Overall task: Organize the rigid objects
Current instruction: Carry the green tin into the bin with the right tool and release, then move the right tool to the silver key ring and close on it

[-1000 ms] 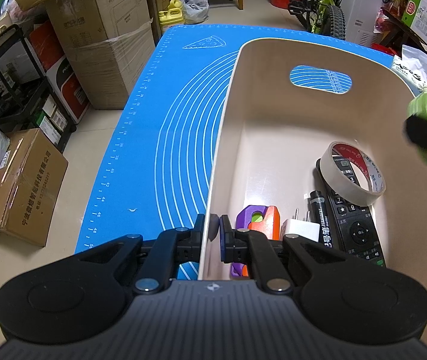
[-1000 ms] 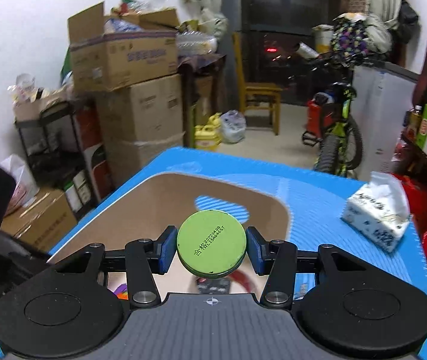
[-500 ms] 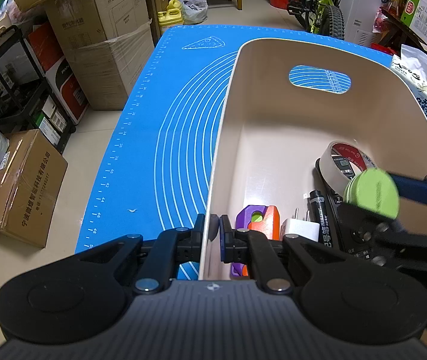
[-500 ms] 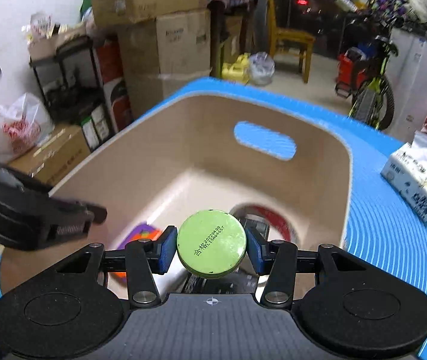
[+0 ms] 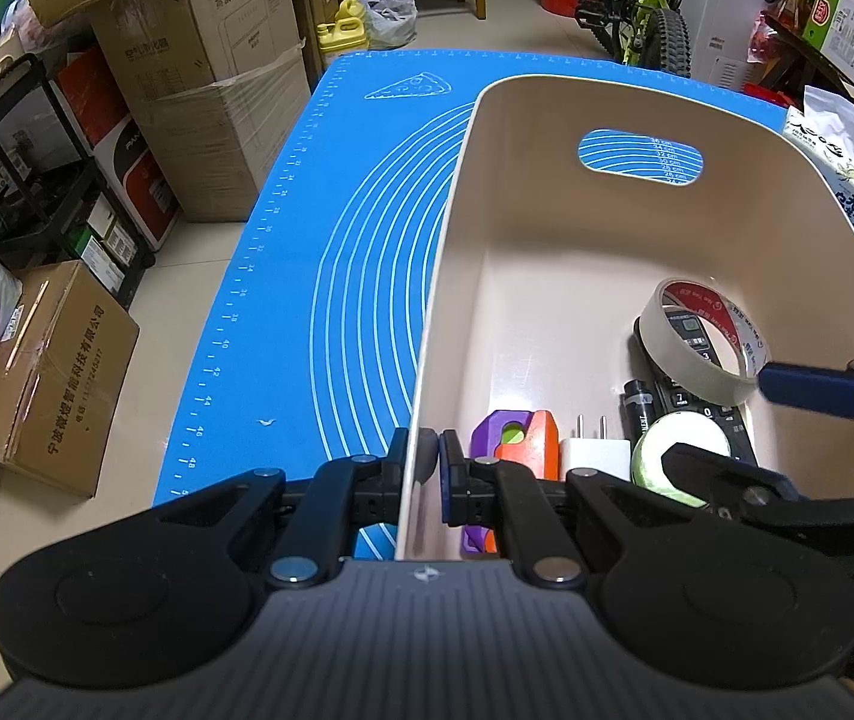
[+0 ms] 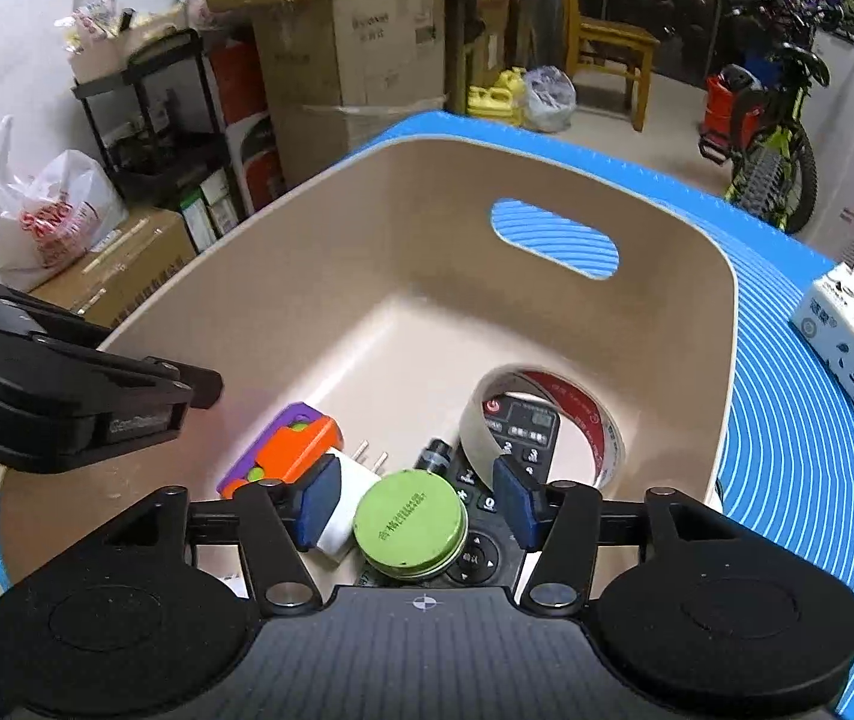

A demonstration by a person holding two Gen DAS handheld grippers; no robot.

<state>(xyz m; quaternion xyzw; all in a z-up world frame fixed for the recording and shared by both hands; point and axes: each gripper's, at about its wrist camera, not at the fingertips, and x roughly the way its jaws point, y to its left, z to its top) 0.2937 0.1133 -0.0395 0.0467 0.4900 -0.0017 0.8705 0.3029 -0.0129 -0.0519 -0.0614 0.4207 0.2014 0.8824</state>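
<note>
A beige bin [image 5: 547, 228] [image 6: 402, 276] stands on the blue mat. My left gripper [image 5: 430, 468] is shut on the bin's near left wall. My right gripper [image 6: 414, 492] is open inside the bin, just above the green round tin [image 6: 410, 525] [image 5: 667, 450], which lies apart from both pads on the remote [image 6: 517, 438] and the white charger [image 6: 345, 516]. The bin also holds a tape roll [image 5: 700, 339] [image 6: 547, 420], a black battery [image 5: 637, 414] and an orange-purple toy [image 5: 511, 438] [image 6: 282, 444].
A tissue pack [image 6: 853, 348] [image 5: 841, 156] lies on the mat [image 5: 336, 240] right of the bin. Cardboard boxes [image 5: 210, 72], a black shelf [image 5: 24, 180], a chair and a bicycle [image 6: 775, 138] stand beyond the table's edge.
My right gripper moved down into the bin with the green tin, then opened and let it go. The tin now rests on the objects in the bin. The left gripper has not moved.
</note>
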